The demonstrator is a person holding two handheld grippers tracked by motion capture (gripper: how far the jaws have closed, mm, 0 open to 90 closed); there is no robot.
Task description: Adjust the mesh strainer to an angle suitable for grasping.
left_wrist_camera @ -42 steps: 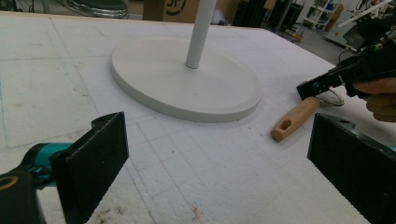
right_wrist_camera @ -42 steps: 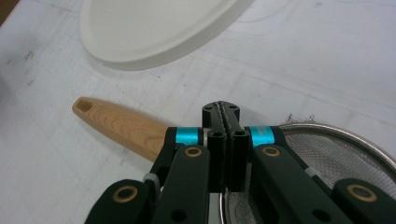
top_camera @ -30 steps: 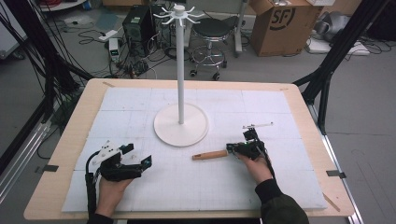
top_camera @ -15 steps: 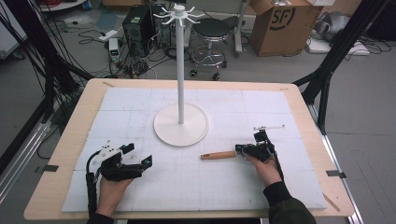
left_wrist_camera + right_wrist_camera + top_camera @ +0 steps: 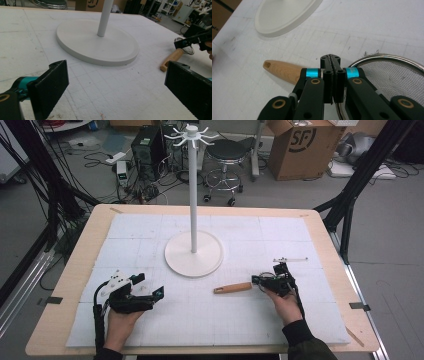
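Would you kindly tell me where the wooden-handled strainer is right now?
In the high view the strainer lies right of centre on the white mat, just below-right of the stand's round base, its mesh end at the right gripper.

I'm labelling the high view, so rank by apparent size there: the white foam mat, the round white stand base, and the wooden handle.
Largest to smallest:
1. White foam mat, covering most of the tabletop.
2. Round white stand base.
3. Wooden handle, clearly smallest.

White hook stand point(image 5: 193, 251) mid-table, foam mat point(image 5: 150, 330), cardboard box point(image 5: 305, 147), stool point(image 5: 227, 155), PC tower point(image 5: 147, 150) behind.
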